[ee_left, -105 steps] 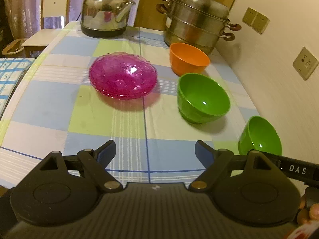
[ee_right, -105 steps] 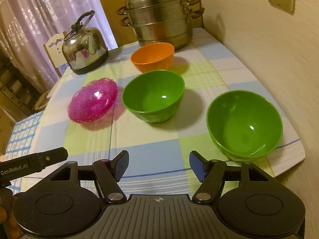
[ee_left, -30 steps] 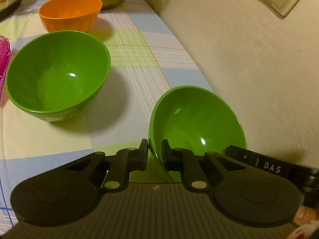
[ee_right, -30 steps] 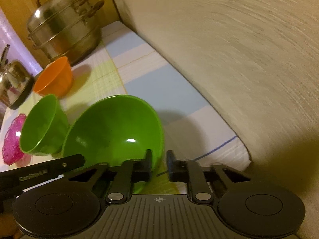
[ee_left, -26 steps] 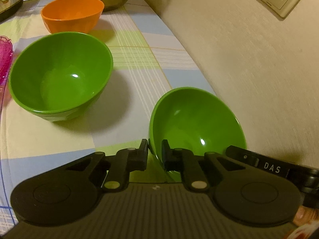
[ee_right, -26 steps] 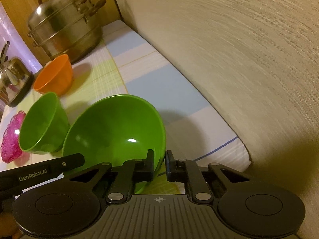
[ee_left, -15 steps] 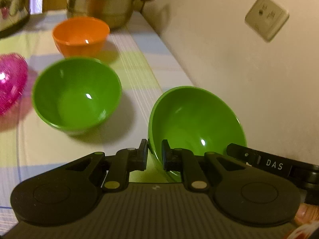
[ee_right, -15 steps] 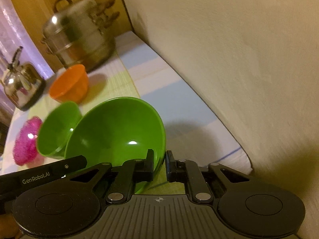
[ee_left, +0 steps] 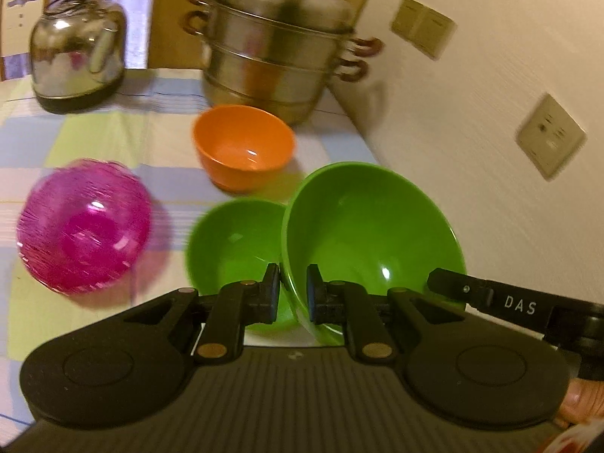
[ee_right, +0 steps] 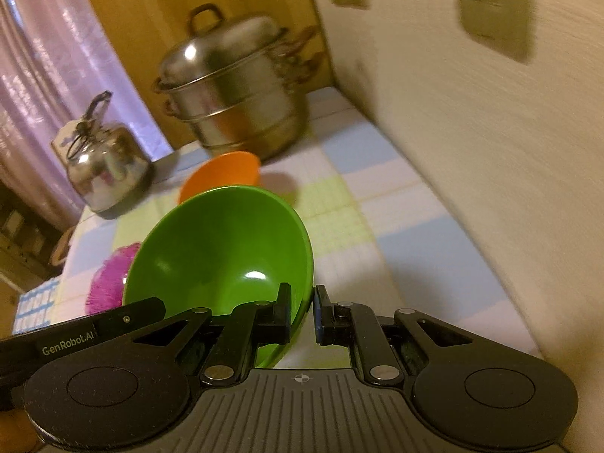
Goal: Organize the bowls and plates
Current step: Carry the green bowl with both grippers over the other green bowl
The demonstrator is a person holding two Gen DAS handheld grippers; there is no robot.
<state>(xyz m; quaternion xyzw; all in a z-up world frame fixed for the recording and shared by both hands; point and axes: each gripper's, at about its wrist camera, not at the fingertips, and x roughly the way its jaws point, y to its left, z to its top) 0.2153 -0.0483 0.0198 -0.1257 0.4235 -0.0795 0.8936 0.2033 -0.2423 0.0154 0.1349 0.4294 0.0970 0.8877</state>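
Green bowl, tilted and lifted clear of the checked tablecloth near the table's wall-side edge, is pinched at its near rim by both the left gripper and right gripper, above a second green bowl beside the pink plates.

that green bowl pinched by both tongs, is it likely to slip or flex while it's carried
The held green bowl looks glossy, so it may slip. The left tongs and right tongs each pinch only its thin rim. It keeps its round shape tilted in the air, so it is probably stiff and light.
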